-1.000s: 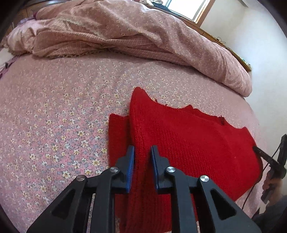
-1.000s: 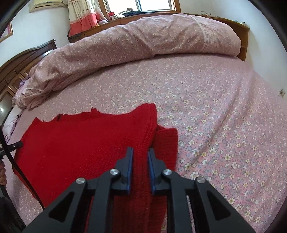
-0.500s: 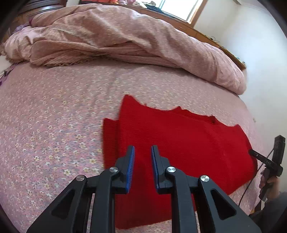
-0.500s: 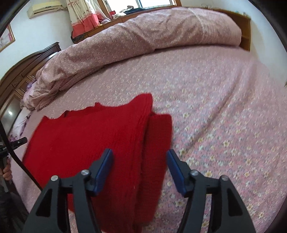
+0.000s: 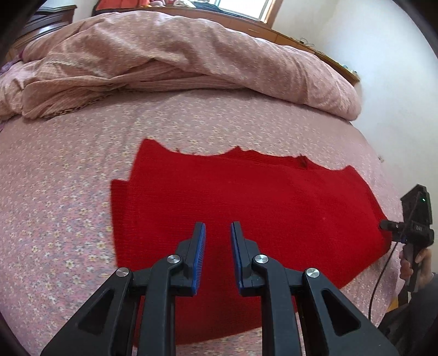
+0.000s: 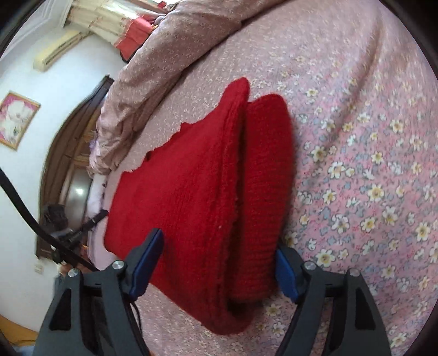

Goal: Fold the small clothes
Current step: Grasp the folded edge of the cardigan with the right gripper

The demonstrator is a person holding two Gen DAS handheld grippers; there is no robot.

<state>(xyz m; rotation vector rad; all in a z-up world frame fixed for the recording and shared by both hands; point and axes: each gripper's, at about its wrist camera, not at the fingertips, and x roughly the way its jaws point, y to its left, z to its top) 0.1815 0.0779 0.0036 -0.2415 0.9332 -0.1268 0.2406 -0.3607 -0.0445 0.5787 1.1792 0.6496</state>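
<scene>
Hovering over the near edge of the bed, the left gripper (image 5: 217, 241) shows a narrow slot between its blue pads (image 5: 199, 254), with nothing in it and the red knitted sweater (image 5: 246, 197) lying flat below. The right gripper (image 6: 219, 263) is rolled to one side and its jaws are opening; they straddle the near end of the sweater's folded edge, the cloth between them but neither pad pressing on it. In the right wrist view one red layer lies folded over another, a sleeve-like strip (image 6: 265, 175) showing beside the top fold. The sweater spreads across the flowered pink bedsheet (image 5: 54, 191), its ragged neckline toward the far side. At its right end a person's hand (image 5: 418, 267) grips the other tool's handle. Beyond, a bunched pink quilt (image 5: 164, 60) runs along the bed's far edge, beneath a window (image 5: 241, 8).
</scene>
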